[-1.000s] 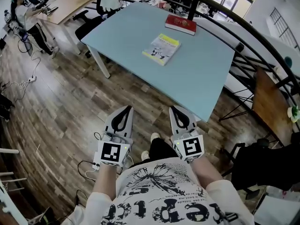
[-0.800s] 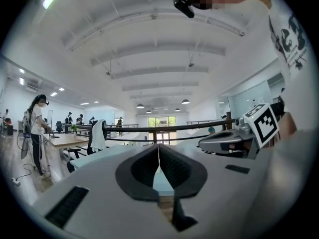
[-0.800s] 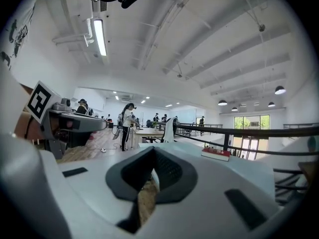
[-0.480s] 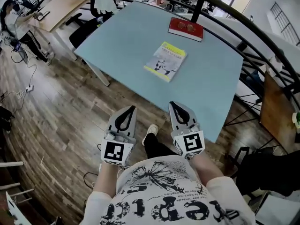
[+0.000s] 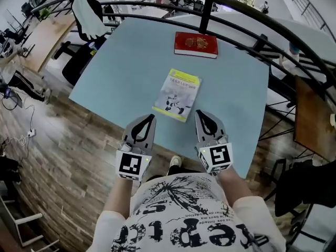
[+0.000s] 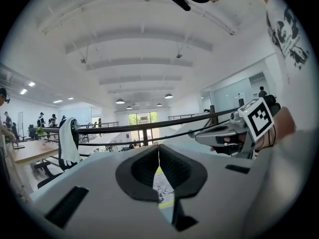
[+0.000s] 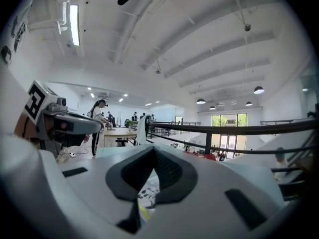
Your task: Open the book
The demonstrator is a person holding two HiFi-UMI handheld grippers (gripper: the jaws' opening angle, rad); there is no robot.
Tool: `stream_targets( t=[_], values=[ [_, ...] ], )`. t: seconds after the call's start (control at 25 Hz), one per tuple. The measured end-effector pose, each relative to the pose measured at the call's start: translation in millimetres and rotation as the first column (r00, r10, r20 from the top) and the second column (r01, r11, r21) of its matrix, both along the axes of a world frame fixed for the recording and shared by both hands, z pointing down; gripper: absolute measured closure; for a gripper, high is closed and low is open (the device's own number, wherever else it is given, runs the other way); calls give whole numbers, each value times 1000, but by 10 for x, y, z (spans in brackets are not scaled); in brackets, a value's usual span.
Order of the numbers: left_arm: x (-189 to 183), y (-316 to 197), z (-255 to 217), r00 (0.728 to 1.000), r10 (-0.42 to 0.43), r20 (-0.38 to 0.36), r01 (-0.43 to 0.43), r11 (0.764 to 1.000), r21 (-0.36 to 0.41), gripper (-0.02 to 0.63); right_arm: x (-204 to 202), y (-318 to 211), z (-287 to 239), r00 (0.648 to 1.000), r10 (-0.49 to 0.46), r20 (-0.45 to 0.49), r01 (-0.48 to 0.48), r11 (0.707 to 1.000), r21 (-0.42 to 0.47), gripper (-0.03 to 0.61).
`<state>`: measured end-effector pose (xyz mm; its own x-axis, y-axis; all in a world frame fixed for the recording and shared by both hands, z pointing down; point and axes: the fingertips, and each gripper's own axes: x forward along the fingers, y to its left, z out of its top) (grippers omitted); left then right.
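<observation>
A second ago I stood well back on the wood floor, with the bench [image 5: 131, 51] far off at 12 o'clock. Now I have closed in, and both tools reach over its near edge. The book [image 5: 177, 94] with the yellow-and-white cover used to lie far ahead; it now lies just beyond my tips, flat, closed, cover up, and a little askew. My left tool [image 5: 151, 118] is at its 7 o'clock and my right tool [image 5: 200, 113] at its 5 o'clock. Neither touches it.

Both tools are clenched on nothing. In the left gripper view the pads meet in a thin seam, and the book's cover shows through the gap below them. The right gripper view shows the same.

A red book [image 5: 196, 44] lies farther off at 12 o'clock, near the bench's far edge by the black railing [image 5: 210, 7].

I take the approach to be about done, and the opening itself not yet begun. Next I would need to slip a tip under the cover's free edge. Which edge that is I cannot tell from here.
</observation>
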<state>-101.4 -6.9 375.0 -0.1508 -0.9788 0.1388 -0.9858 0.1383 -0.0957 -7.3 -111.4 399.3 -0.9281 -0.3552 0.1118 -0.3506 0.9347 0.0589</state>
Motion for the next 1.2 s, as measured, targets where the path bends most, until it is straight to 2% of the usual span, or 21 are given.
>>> stream_targets(
  t=[0.12,0.32,0.48,0.56,0.64,0.84,0.96,1.08,1.16,1.2],
  values=[
    [-132,-230,14,999,37,6,-37,999,-4,594,-65,-181,-73,999,35,6,-35,999,9,568],
    [-130,-627,192,988,157,4,-157,987,-34,594,-5,-406,19,990,141,-26,-141,990,5,568],
    [-179,-926,377,965,262,-28,-264,962,-76,594,28,-512,79,970,236,-51,-236,972,-4,568],
    [-182,-1057,536,943,327,-65,-333,936,-117,594,45,-541,129,953,295,-66,-297,955,-18,568],
    [-122,-1142,750,907,409,-102,-421,890,-177,594,61,-552,208,932,353,-85,-357,933,-38,568],
    [50,-1196,1344,804,573,-162,-591,735,-332,594,53,-492,465,877,458,-142,-473,876,-94,568],
    [128,-1138,1716,736,653,-179,-655,620,-432,582,19,-413,560,855,494,-160,-513,851,-116,568],
    [184,-1068,2031,661,730,-172,-689,500,-525,510,0,-335,618,838,518,-172,-540,832,-129,568],
    [220,-1059,2198,622,762,-182,-699,434,-569,481,22,-312,638,823,541,-172,-564,815,-133,568],
    [235,-1064,2274,608,771,-187,-700,410,-585,472,45,-301,645,814,555,-170,-577,804,-140,568]
  ],
)
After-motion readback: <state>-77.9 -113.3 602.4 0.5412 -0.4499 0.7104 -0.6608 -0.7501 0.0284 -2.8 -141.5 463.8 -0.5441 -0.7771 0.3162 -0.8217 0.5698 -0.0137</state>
